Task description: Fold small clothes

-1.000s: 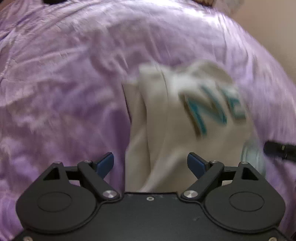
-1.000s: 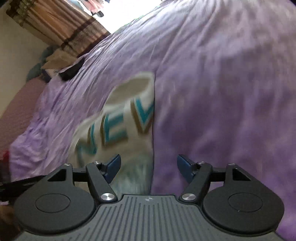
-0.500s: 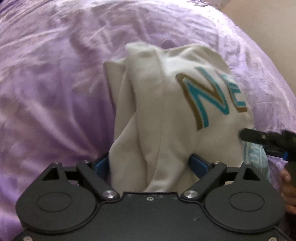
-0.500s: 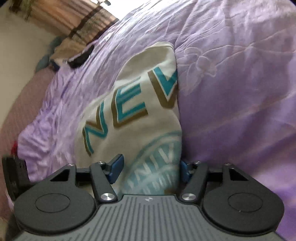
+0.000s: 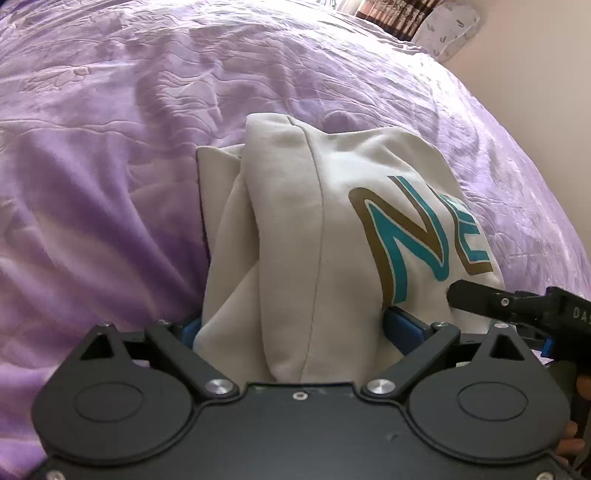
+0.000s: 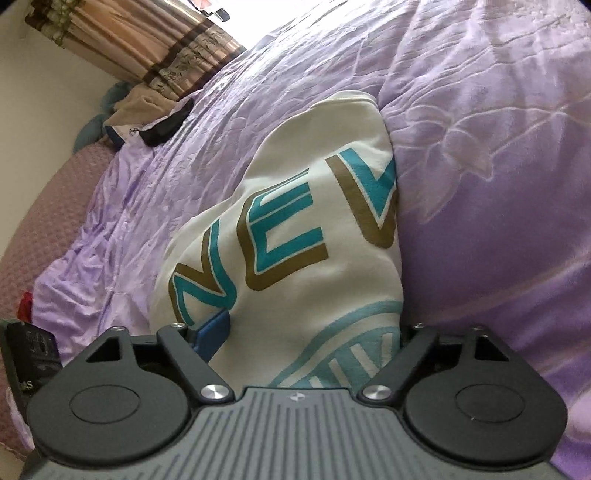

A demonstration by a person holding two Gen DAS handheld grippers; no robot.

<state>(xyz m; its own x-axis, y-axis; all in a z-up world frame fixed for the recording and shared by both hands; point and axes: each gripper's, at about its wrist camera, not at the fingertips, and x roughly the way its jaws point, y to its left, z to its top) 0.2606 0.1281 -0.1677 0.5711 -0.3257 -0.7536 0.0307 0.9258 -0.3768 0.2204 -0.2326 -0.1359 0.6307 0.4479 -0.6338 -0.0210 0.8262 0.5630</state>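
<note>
A folded cream garment (image 5: 295, 229) with teal and gold letters lies on a purple bedspread (image 5: 110, 147). My left gripper (image 5: 290, 328) is open, its blue pads on either side of the garment's near end, cloth filling the gap. My right gripper (image 6: 314, 332) is open too, its jaws astride the garment (image 6: 295, 221) from the other side; its left blue pad (image 6: 212, 328) shows, the right one is hidden by cloth. The right gripper's black body shows at the right edge of the left wrist view (image 5: 517, 306).
Striped curtains (image 6: 147, 37) and a wall stand past the bed's far end. A pile of clothes and a black item (image 6: 166, 125) lie near the far corner. A pinkish textured cover (image 6: 37, 206) lies at the left. A pale pillow (image 5: 450, 29) sits at the far end.
Both grippers have moved forward onto the garment, so the cloth now lies between each pair of jaws. The garment lies still and the views are sharp.
</note>
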